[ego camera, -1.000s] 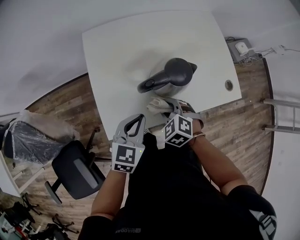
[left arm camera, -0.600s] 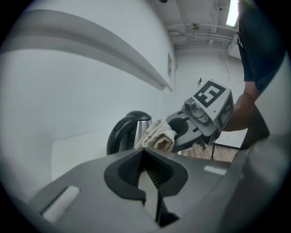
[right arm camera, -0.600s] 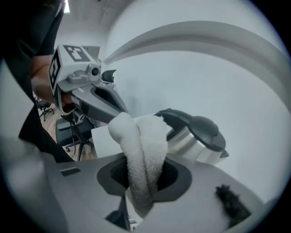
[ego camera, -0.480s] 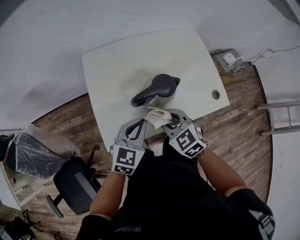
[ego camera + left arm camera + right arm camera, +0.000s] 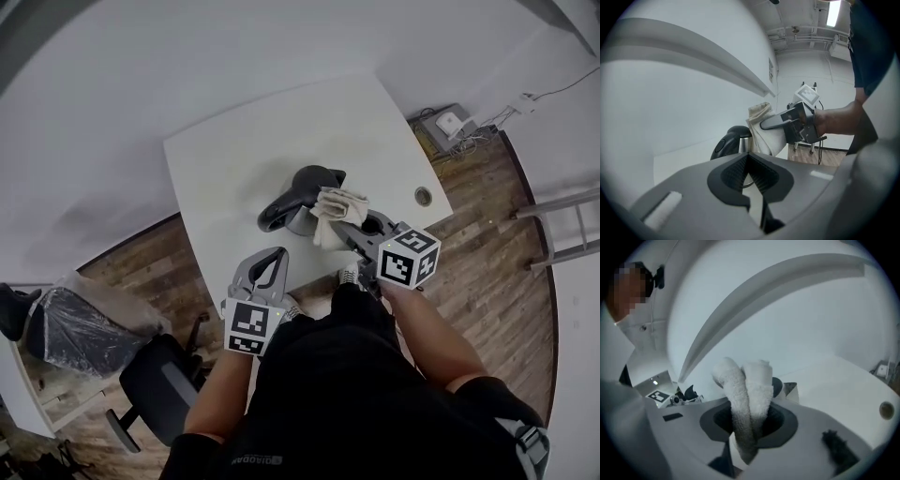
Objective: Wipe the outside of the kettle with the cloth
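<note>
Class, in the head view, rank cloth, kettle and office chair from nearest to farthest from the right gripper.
1. cloth, clamped in the right gripper.
2. kettle, just beyond the cloth.
3. office chair, far lower left.

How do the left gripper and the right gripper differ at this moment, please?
The right gripper is shut on the cloth, while the left gripper is shut on nothing. The right gripper reaches over the table and brings the cloth to the kettle; the left gripper hangs back by the table's near edge, apart from the kettle. Both carry a marker cube.
</note>
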